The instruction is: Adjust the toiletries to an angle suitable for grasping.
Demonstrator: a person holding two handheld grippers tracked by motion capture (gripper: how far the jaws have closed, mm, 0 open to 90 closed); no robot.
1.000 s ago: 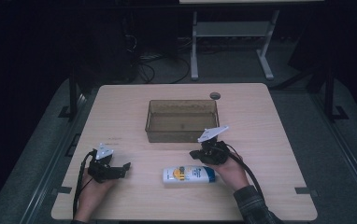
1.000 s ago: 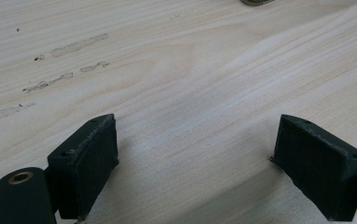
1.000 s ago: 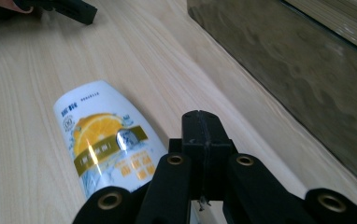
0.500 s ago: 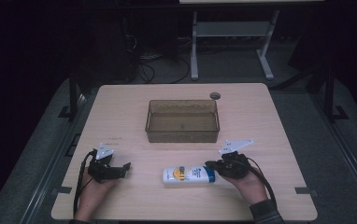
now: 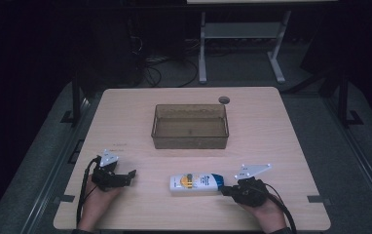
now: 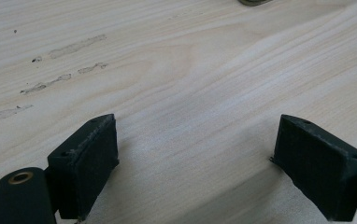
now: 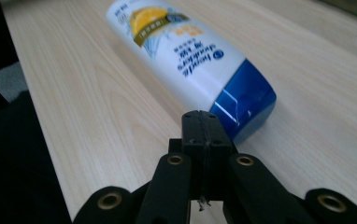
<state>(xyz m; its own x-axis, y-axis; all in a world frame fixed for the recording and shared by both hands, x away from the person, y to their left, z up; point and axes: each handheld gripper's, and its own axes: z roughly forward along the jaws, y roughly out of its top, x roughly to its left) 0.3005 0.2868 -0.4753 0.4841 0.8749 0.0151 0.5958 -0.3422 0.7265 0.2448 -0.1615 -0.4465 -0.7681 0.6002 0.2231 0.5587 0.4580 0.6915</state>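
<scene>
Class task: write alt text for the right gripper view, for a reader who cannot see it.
The right gripper, its black jaws shut together, points at the blue cap of a white shampoo bottle lying on its side on a pale wooden table.

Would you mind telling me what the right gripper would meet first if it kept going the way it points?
Most likely the blue cap of the shampoo bottle: the right gripper, jaws shut, points at it from close by.

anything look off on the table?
Nothing damaged or spilled. The bottle lies on its side, blue cap toward the right gripper, whose jaws are shut just short of the cap. The bin sits square. Faint scuffs mark the table.
</scene>
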